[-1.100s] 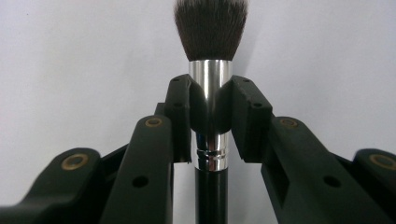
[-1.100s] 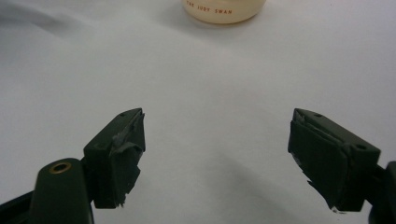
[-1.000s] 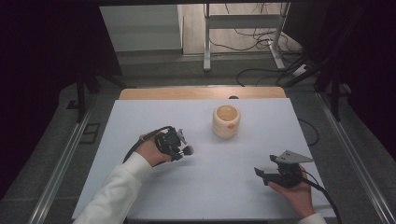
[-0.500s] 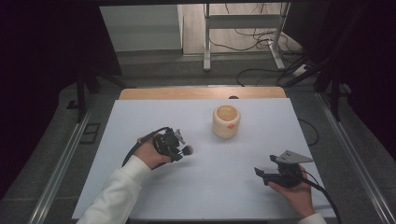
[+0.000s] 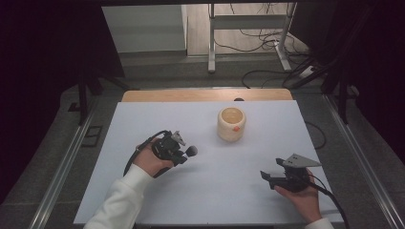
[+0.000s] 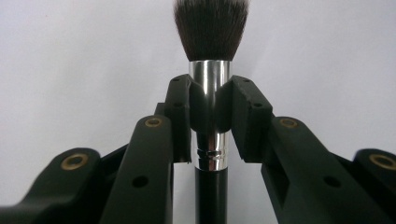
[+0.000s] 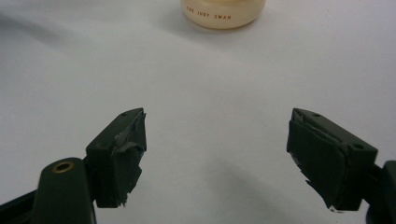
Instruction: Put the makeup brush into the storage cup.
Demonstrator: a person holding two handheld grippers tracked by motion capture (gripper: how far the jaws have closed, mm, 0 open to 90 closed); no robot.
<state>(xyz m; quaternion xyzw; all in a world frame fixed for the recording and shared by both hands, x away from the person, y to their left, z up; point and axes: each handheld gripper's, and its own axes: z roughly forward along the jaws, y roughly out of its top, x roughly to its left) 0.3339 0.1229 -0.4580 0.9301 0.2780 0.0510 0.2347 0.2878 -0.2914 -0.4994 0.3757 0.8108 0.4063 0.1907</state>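
Between left gripper jaws: brush ferrule, clamped, bristles beyond.

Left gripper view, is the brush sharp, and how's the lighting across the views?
Left gripper view: brush fairly sharp, bright glare on its metal collar, near claw arms soft. High view: white table evenly lit, surroundings dark. Right gripper view: cream cup cut off at the top edge, with a soft shadow.

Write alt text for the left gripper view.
The left tool clamps its two black pads on the shiny silver ferrule of a black-handled makeup brush, dark bristles pointing up. Behind it lies the plain white table surface.
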